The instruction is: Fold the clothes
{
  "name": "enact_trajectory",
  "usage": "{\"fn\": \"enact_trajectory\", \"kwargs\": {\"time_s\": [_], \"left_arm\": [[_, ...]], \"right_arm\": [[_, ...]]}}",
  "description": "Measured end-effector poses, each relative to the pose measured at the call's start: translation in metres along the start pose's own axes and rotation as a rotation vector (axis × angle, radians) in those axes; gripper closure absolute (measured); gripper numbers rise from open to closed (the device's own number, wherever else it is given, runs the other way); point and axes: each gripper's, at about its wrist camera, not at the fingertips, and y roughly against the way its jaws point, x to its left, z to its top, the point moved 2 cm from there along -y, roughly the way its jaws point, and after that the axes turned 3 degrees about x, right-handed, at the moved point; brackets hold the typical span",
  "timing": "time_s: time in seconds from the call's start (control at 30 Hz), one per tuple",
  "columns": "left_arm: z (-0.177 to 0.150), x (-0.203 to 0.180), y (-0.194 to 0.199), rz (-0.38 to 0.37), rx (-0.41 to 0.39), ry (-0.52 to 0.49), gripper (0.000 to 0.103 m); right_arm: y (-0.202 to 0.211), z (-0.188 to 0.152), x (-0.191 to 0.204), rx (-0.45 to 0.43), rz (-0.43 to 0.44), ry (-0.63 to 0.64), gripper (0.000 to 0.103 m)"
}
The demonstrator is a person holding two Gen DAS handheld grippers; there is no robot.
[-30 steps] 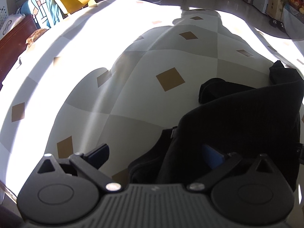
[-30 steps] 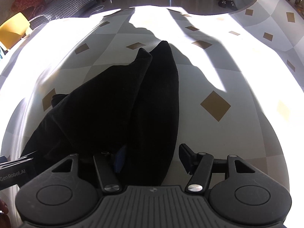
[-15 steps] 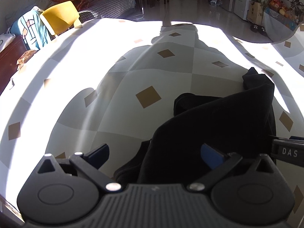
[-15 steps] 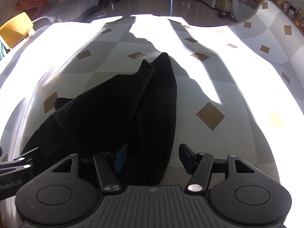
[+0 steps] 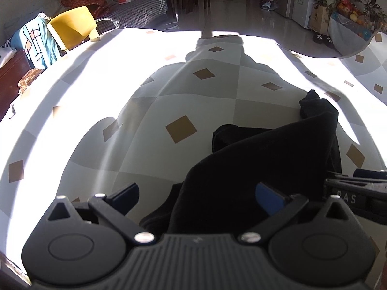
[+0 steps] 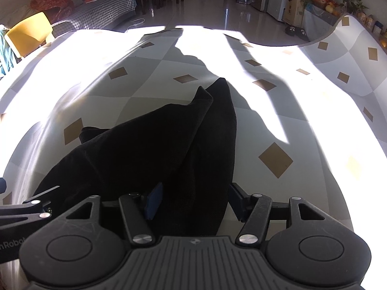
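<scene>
both sets of jaws stay spread over the black garment [image 5: 278,159]; the left gripper [image 5: 197,194] has risen slightly, nothing pinched yet.

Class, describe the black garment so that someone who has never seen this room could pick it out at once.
Start from the large table covered by a pale checked cloth with brown diamonds, lit by strong sun. On the shaded middle of it lies the black garment, a long dark fabric piece tapering to two points away from the cameras. It is the only solid black thing on that cloth.
</scene>
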Motion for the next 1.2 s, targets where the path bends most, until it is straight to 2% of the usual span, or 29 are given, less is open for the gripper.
{"fn": "enact_trajectory", "kwargs": {"time_s": [0.6, 1.2], "left_arm": [[-0.001, -0.003, -0.003, -0.017, 0.037, -0.002, 0.0], [-0.008, -0.019, -0.01, -0.049, 0.105, -0.05, 0.0]], "right_arm": [[-0.009, 0.0, 0.005, 0.034, 0.018, -0.008, 0.045], [-0.013, 0.002, -0.006, 0.049, 0.014, -0.055, 0.045]]}}
